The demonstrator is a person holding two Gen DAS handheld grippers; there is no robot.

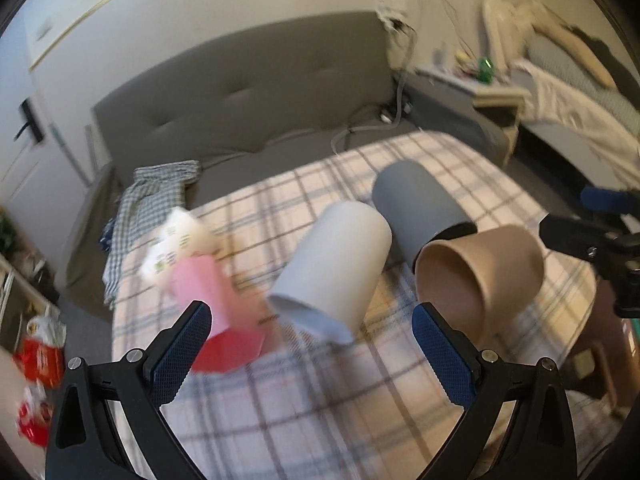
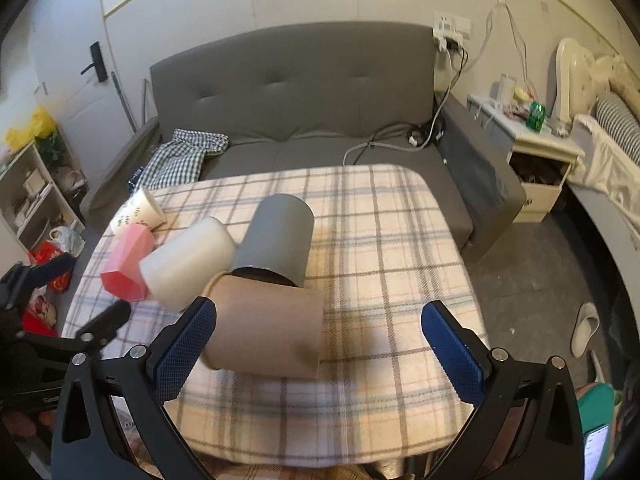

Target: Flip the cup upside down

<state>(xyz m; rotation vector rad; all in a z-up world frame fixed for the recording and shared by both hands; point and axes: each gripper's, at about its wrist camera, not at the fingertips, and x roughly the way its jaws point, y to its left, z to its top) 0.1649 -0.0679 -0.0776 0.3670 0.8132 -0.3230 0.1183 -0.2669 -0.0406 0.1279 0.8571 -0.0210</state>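
Several cups lie on their sides on a plaid-covered table (image 2: 380, 240). A brown cup (image 2: 264, 328) lies nearest, with its open mouth toward the left gripper (image 1: 476, 276). Behind it lie a grey cup (image 2: 278, 240) (image 1: 420, 208), a white cup (image 2: 188, 264) (image 1: 336, 272), a pink cup (image 2: 126, 264) (image 1: 216, 300) and a patterned paper cup (image 2: 138, 212) (image 1: 176, 244). My left gripper (image 1: 312, 348) is open and empty, in front of the white cup. My right gripper (image 2: 320, 344) is open and empty, with the brown cup between its fingers.
A grey sofa (image 2: 300, 92) stands behind the table with a checked cloth (image 2: 180, 156) and cables on it. A nightstand (image 2: 536, 148) and a bed are at the right. Shelves and bags (image 2: 44, 256) are at the left. A slipper (image 2: 584, 328) lies on the floor.
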